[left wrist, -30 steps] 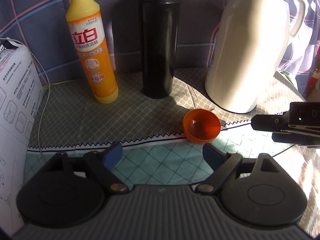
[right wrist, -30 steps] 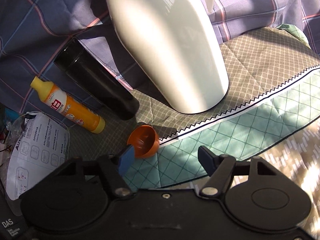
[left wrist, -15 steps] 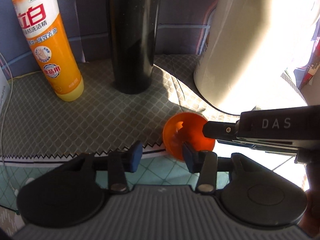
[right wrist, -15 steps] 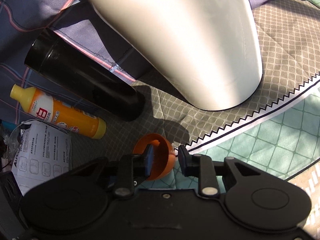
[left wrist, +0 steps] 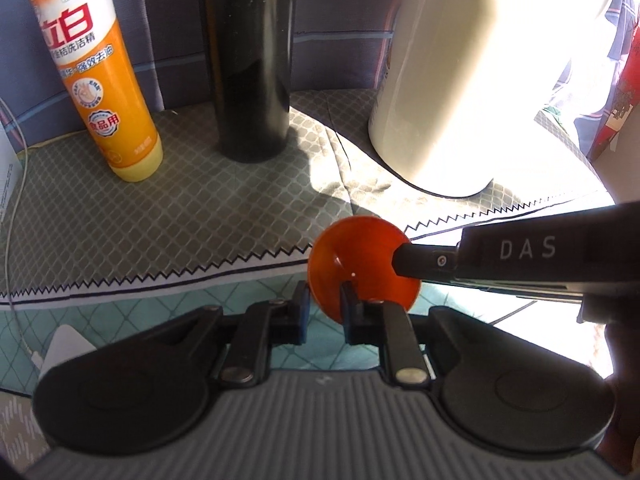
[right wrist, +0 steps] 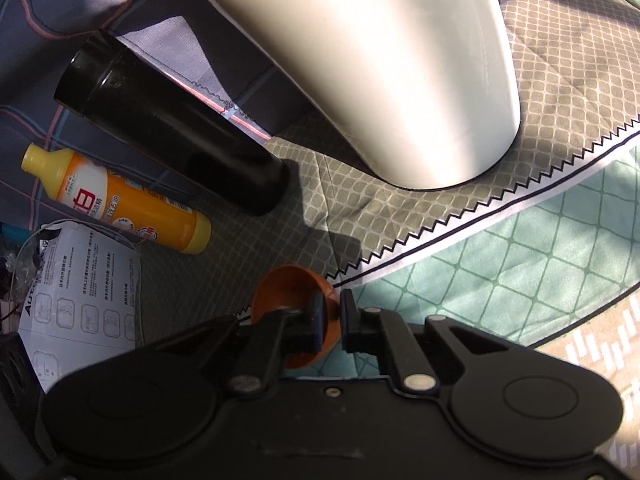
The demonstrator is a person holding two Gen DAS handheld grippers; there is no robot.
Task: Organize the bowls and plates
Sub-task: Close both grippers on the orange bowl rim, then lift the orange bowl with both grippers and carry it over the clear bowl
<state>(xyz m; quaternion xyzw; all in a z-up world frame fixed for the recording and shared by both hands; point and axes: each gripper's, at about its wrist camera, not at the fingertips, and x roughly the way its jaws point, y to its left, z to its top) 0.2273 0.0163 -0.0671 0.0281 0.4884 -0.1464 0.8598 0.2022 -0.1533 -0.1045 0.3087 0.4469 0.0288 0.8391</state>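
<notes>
While sunlight falls across the scene, a patterned cloth [left wrist: 180, 216] is seen covering the surface, grey lattice at the back, a zigzag border, then green lattice nearer the cameras. Largest on it is a cream jug [left wrist: 460, 80], upright at the back right. A black flask [left wrist: 250, 60] is stood just left of it, and a yellow-orange detergent bottle [left wrist: 100, 80] further left, well apart from the jug. A printed white paper [right wrist: 80, 280] is noted at the far left edge.

Smallest is the orange bowl [left wrist: 352, 256], placed on the zigzag border in front of the jug and tipped on its side. Its rim is pinched at the near edge by the left tool [left wrist: 324, 304], one finger inside the bowl and one outside, the jaws having just been closing. Its opposite rim is gripped by the right tool [right wrist: 330, 312], likewise just closed, one finger inside and one outside. In the left wrist view the right tool reaches in from the right, marked "DAS".
</notes>
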